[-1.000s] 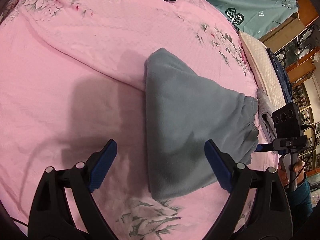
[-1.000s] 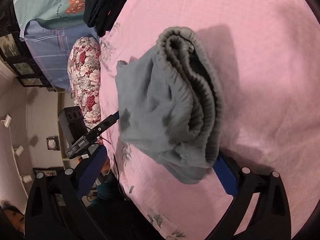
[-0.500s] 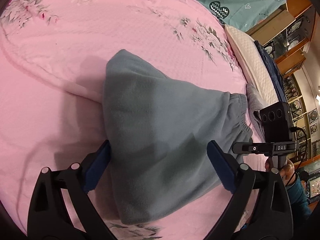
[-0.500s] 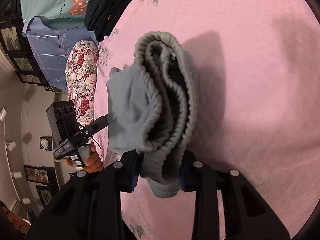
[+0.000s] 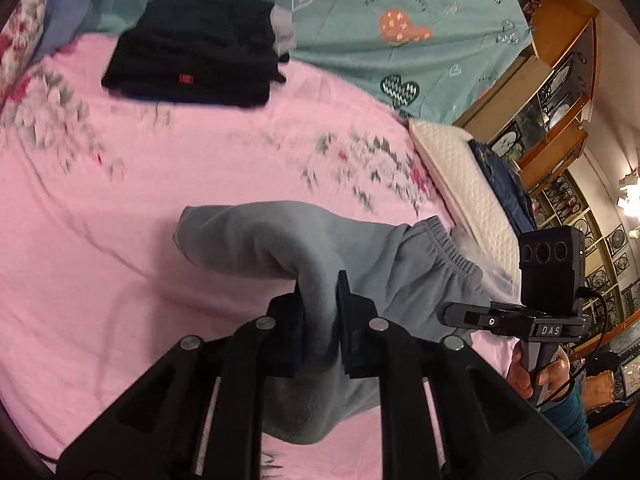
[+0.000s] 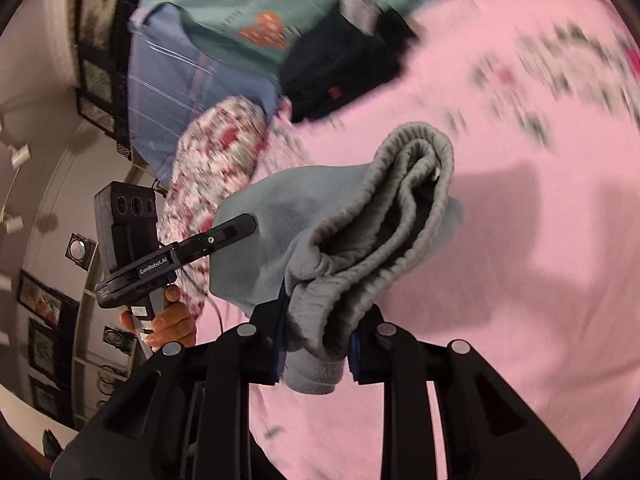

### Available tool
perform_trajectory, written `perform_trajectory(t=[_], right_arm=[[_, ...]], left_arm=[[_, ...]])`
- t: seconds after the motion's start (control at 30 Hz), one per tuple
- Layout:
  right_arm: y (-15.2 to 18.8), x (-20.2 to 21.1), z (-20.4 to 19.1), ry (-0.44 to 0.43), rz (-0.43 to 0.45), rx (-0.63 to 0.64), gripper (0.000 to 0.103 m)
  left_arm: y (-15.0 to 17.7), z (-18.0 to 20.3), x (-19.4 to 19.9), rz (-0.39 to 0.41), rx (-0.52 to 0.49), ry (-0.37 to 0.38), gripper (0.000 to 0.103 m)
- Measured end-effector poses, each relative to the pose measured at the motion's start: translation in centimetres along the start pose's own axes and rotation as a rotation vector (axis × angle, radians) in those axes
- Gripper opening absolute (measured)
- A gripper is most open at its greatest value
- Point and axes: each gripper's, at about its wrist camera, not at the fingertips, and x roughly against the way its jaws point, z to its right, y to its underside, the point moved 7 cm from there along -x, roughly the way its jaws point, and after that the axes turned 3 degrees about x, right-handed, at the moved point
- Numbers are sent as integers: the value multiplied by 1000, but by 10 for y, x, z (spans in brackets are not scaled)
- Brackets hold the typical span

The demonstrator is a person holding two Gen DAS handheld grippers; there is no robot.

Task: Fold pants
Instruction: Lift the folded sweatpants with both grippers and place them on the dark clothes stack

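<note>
The folded grey pants (image 5: 280,248) are held clear of the pink bedspread (image 5: 100,240), gripped at both ends. The left gripper (image 5: 320,304) is clamped on the folded fleece end, a thick bunch of cloth squeezed between its jaws. The right gripper (image 6: 316,332) is closed on the stacked elastic waistband (image 6: 400,200), whose ridged layers fan upward from the jaws. The long axis of the bundle is seen to run from one gripper to the other, so neither is nearer; the load is shared between them. A pile of dark folded clothes (image 5: 196,64) lies at the far edge of the bedspread, well beyond the pants and straight ahead of both grippers. It is judged that the folding is finished and that the bundle is probably meant for that pile; for that, both grippers would have to travel forward together with the bundle kept level.
</note>
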Motion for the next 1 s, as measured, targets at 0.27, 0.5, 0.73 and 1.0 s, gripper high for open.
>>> perform_trajectory(t=[0.27, 0.5, 0.73, 1.0], right_arm=[[-194, -12, -94, -8, 199, 246, 25], [-321, -122, -29, 35, 249, 224, 25], [-325, -213, 103, 209, 201, 56, 26], [-322, -164, 58, 190, 141, 37, 90]], left_arm=[[-207, 4, 82, 314, -18, -112, 14], [-334, -78, -4, 352, 16, -293, 14], [-326, -205, -115, 249, 210, -285, 27], [-314, -155, -37, 393, 165, -198, 88]])
